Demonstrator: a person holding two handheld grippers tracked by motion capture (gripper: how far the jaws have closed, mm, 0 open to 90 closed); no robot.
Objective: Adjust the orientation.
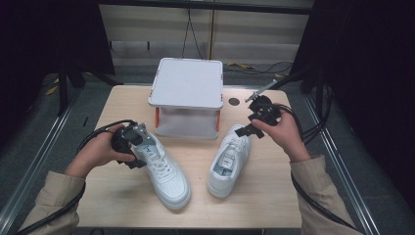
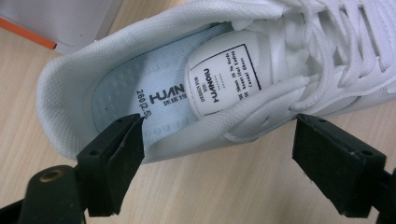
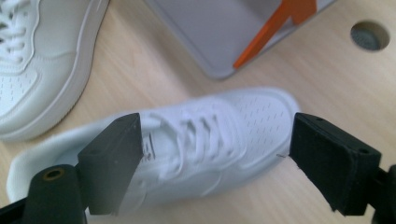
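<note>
Left sneaker [image 2: 196, 84] heel at open left claw [image 2: 217, 154]; right claw [image 3: 215, 158] over right sneaker [image 3: 187, 144]

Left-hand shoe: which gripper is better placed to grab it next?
Left. The left gripper sits at the left-hand shoe heel, jaws open astride its collar; the right gripper hovers above the other shoe.

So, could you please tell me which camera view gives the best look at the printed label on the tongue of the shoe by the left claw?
The left gripper view: the tongue label sits close and sharp, its lettering visible. In the high view the same shoe appears whole, but the label is too small to read. The right gripper view catches just part of that shoe, its side and laces, at the top left.
</note>
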